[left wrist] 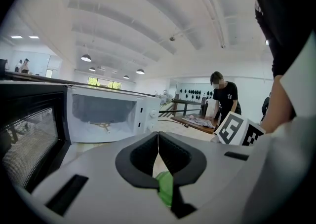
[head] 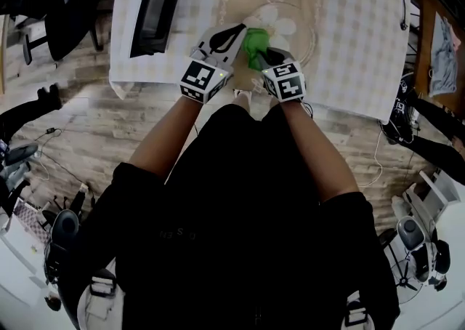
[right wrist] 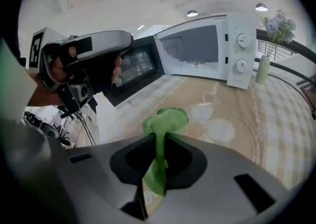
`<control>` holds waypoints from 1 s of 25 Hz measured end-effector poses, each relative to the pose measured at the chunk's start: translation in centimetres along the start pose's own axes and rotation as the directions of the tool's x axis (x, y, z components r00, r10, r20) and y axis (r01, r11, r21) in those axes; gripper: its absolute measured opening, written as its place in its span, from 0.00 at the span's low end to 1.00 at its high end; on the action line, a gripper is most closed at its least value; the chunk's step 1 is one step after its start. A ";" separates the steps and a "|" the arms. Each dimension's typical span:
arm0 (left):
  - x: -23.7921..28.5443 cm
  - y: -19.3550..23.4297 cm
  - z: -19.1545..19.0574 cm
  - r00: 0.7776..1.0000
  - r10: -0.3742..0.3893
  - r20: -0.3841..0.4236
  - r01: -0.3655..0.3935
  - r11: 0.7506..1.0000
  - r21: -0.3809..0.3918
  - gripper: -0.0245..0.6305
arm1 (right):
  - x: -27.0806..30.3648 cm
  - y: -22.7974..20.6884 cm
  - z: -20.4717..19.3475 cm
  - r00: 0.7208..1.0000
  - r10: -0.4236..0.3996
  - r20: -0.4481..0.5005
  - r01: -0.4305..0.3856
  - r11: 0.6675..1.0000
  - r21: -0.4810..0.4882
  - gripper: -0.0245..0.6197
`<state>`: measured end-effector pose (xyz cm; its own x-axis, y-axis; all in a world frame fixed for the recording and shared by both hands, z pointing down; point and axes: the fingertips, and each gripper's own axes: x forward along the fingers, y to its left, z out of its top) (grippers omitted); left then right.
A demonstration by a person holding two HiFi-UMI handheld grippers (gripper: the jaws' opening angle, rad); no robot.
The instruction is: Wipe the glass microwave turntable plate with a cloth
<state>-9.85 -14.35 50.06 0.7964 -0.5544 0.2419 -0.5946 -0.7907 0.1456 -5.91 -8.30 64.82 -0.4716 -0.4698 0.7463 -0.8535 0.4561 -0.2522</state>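
Observation:
The glass turntable plate [head: 311, 39] lies flat on the checked tablecloth in front of the microwave; in the right gripper view the plate [right wrist: 237, 134] sits just beyond the jaws. A green cloth [head: 254, 43] is bunched over the plate's near left edge. My right gripper [head: 267, 52] is shut on the cloth [right wrist: 165, 122], which stands up in a wad above the jaws [right wrist: 159, 151]. My left gripper [head: 240, 30] points at the cloth from the left. Its jaws [left wrist: 158, 151] are shut, with a scrap of green cloth [left wrist: 165, 188] pinched low between the pads.
A white microwave [right wrist: 207, 50] stands at the table's back with its dark door [head: 156, 1] swung open to the left. A vase of flowers [right wrist: 263, 70] stands right of it. The table's near edge [head: 240, 92] is close to my body. A person [left wrist: 224, 99] works at a far bench.

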 end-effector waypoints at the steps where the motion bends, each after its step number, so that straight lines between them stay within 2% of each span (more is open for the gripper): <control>1: -0.2 0.1 -0.2 1.000 0.000 -0.005 0.000 1.000 -0.004 0.07 | 0.6 0.2 -0.2 1.000 0.002 -0.007 -0.002 1.000 -0.003 0.12; 7: -1.1 0.0 -1.4 0.999 0.008 -0.032 -0.009 1.000 -0.025 0.07 | 2.3 0.5 -2.9 0.994 0.004 -0.109 -0.009 0.999 -0.048 0.12; 13: -0.6 -0.4 -1.6 0.999 -0.001 -0.042 0.000 1.000 -0.022 0.07 | 2.3 0.1 -4.0 0.993 -0.014 -0.114 0.003 0.996 -0.092 0.12; 25: 1.8 -2.7 -0.3 0.997 -0.072 -0.033 0.072 0.997 0.002 0.07 | -0.8 -3.4 -7.0 0.991 -0.064 -0.120 0.065 0.998 0.002 0.12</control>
<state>-6.81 -13.17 50.40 0.8330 -0.4874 0.2620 -0.5356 -0.8290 0.1607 -1.06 -4.16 69.43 -0.3855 -0.4042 0.8295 -0.8827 0.4232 -0.2041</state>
